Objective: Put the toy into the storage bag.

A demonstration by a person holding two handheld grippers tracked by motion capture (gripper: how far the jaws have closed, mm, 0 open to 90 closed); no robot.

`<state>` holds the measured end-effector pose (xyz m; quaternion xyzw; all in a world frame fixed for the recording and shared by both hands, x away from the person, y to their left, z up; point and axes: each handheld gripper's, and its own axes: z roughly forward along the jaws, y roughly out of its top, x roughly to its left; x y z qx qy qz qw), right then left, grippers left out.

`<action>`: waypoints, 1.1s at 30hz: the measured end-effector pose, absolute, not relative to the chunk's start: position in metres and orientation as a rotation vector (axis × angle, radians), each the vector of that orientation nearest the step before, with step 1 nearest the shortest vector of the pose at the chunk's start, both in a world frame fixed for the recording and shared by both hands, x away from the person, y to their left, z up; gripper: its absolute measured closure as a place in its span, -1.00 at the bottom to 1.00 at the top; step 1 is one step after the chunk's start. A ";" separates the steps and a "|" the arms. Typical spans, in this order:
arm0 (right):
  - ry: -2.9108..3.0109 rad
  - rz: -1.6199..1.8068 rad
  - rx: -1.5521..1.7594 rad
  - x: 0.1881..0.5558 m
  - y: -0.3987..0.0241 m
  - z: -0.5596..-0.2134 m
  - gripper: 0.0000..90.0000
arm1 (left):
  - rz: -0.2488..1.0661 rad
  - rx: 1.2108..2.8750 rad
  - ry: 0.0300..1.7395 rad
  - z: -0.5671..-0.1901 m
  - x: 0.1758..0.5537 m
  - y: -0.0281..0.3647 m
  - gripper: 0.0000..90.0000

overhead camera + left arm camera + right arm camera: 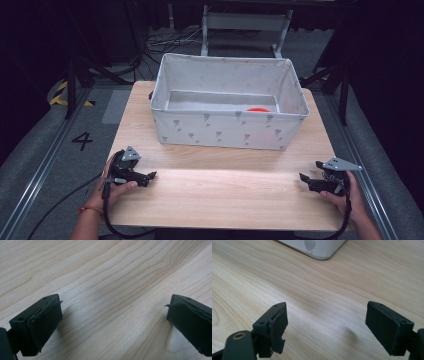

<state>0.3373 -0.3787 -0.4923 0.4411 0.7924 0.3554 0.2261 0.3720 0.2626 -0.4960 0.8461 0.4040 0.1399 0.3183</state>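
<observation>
A white fabric bin (227, 131) with small grey prints stands at the back middle of the wooden table (225, 195). A red object (258, 109) lies inside it at the right, mostly hidden by the front wall. My left gripper (151, 176) rests low over the table's front left, held in a hand, pointing right. In the left gripper view my left gripper (113, 312) is open over bare wood. My right gripper (303, 178) sits at the front right, pointing left. Its jaws stand wide apart in the right gripper view, my right gripper (327, 315) open with nothing between them, the bin's corner (317, 248) ahead.
Dark floor with cables (165, 42) and a grey frame (245, 22) lies behind the table. A rail (45, 160) runs along the left side, with a painted numeral (82, 140) on the floor. Bare tabletop stretches between the two grippers.
</observation>
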 end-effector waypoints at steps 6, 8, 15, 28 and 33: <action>2.203 0.957 1.305 0.337 -0.386 -0.500 -0.66 | 0.369 2.222 1.070 -0.496 0.372 0.262 -0.99; 2.210 0.973 1.328 0.338 -0.388 -0.500 -0.66 | 0.369 2.222 1.072 -0.496 0.372 0.262 -0.99; 2.196 0.952 1.336 0.337 -0.386 -0.500 -0.70 | 0.376 2.216 1.083 -0.496 0.372 0.262 -1.00; 2.185 0.943 1.349 0.337 -0.385 -0.501 -0.72 | 0.385 2.216 1.087 -0.496 0.372 0.262 -1.00; 2.185 0.942 1.349 0.337 -0.385 -0.501 -0.72 | 0.386 2.216 1.091 -0.496 0.372 0.261 -1.00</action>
